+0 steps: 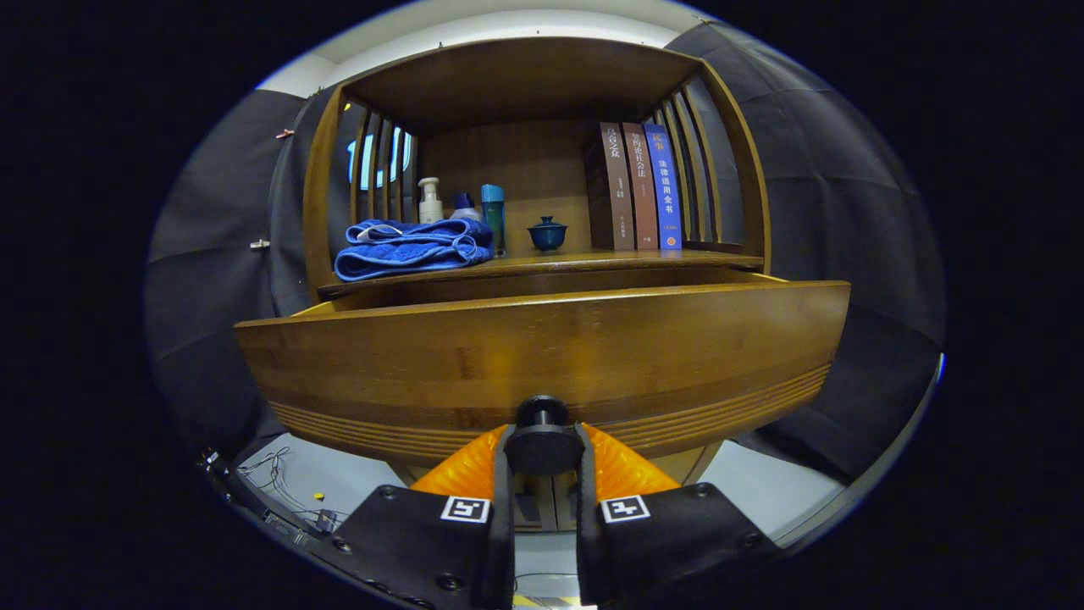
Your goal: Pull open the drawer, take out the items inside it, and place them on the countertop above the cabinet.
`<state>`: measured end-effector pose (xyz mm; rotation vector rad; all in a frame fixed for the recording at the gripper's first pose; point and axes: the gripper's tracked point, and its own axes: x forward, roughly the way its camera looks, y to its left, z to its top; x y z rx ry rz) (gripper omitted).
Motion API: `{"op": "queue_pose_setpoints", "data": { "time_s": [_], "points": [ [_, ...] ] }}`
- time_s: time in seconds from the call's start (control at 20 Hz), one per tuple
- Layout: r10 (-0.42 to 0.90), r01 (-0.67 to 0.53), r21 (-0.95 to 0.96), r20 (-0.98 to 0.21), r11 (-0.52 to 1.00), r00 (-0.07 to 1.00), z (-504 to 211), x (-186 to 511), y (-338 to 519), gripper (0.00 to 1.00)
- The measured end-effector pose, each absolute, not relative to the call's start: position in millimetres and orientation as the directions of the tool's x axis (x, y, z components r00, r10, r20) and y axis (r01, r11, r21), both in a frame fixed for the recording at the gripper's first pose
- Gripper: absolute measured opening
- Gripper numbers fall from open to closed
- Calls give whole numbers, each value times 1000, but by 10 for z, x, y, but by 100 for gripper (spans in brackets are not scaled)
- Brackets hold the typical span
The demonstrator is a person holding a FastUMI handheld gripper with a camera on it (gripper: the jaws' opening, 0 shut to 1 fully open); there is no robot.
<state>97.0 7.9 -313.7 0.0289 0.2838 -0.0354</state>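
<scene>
A wooden drawer (542, 356) stands pulled out of the cabinet toward me, its front panel wide across the view. My gripper (543, 445) is shut on the drawer's round dark knob (543, 413), one finger on each side of it. The drawer's inside is hidden behind the front panel. Above the drawer runs the wooden countertop (593, 261) of the cabinet, under a roofed shelf frame.
On the countertop lie a folded blue towel (412, 246), a white pump bottle (430, 202), a small blue-capped bottle (462, 206), a teal bottle (494, 216), a blue lidded cup (547, 233) and three upright books (639, 186). Cables (279, 474) lie on the floor, lower left.
</scene>
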Motion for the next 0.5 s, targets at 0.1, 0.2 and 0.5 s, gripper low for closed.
{"op": "queue_pose_setpoints", "data": {
  "time_s": [0.1, 0.2, 0.5],
  "points": [
    [-26, 35, 24, -282, 999, 959, -3142, 1006, 93, 33],
    [-24, 34, 31, -287, 999, 957, -3137, 979, 96, 33],
    [-21, 30, 26, -302, 999, 953, -3198, 961, 95, 33]
  ]
}}
